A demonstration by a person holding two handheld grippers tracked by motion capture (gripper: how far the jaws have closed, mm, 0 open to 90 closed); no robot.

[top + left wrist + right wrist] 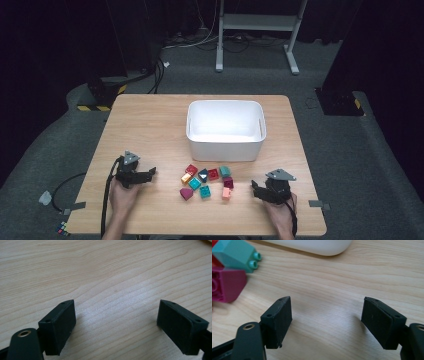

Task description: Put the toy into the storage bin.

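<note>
The left claw rests low on the table, held in the person's left hand. Its jaws stand wide apart with only bare wood between them, so it holds nothing. It points toward the blocks, which lie a little way off in front of its tips. It looks like it is parked there so it can slide straight in when a block is needed.

The right claw sits on the other side of the pile, in the right hand. Its jaws are wide open too, and empty. In the right gripper view the claw has bare wood between its jaws. A teal block and a dark pink block lie ahead of it and off to one side, near but not touching. The pink one is the nearest to this claw, so I think it is the easy first pick.

The blocks sit close together in a small bunch between the two claws. That way each claw can reach some of them.

The white bin stands just past the blocks, farther from both claws. It looks empty inside. Its round corner shows ahead of the right claw. The bin is put there so a block only needs a short lift forward to drop in. No block is in it yet.
</note>
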